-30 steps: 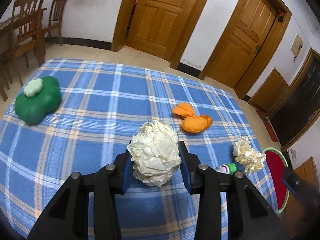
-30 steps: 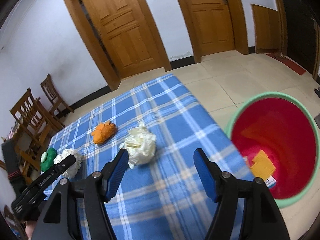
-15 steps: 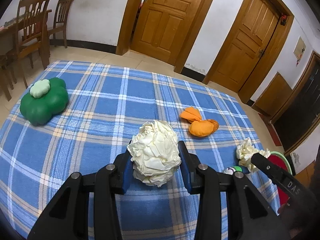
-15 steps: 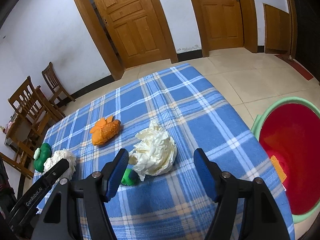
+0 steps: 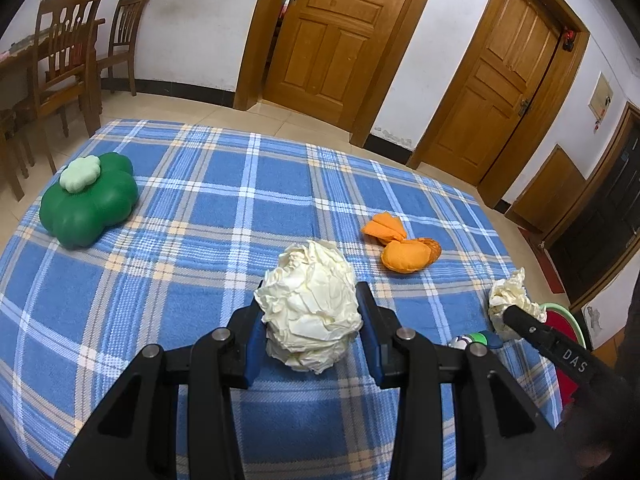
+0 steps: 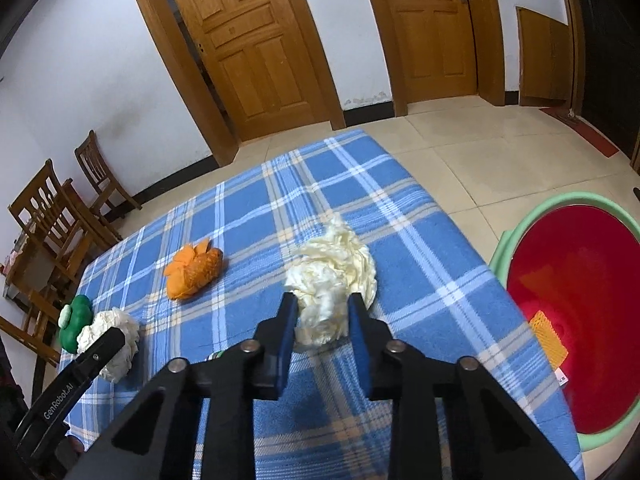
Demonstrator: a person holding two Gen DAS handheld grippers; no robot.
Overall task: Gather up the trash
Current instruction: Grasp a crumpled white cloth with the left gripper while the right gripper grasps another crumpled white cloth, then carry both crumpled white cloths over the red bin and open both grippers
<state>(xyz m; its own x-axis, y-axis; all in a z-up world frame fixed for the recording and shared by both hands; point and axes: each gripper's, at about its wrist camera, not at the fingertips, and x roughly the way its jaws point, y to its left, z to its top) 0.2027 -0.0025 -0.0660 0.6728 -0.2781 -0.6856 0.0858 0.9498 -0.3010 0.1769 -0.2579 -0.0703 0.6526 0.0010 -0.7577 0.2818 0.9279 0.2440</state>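
My left gripper [image 5: 310, 314] is shut on a crumpled cream paper ball [image 5: 310, 296] just above the blue plaid tablecloth [image 5: 200, 220]. My right gripper [image 6: 323, 308] is closing on a second crumpled paper ball [image 6: 336, 268] near the table's right edge; its blue pads press the wad's near part. In the left wrist view that wad [image 5: 508, 298] shows at the far right. A red bin with a green rim [image 6: 516, 236] stands on the floor to the right of the table, with a yellow scrap [image 6: 548, 338] inside.
An orange plush toy [image 5: 404, 250] lies mid-table and a green clover-shaped toy [image 5: 90, 200] at the far left. A small green and blue object [image 5: 476, 338] sits by the second wad. Wooden chairs [image 5: 68, 60] and two wooden doors [image 5: 332, 36] stand behind.
My right gripper came down over the second paper ball and its jaws narrowed onto it. The left gripper kept its hold on the first ball.
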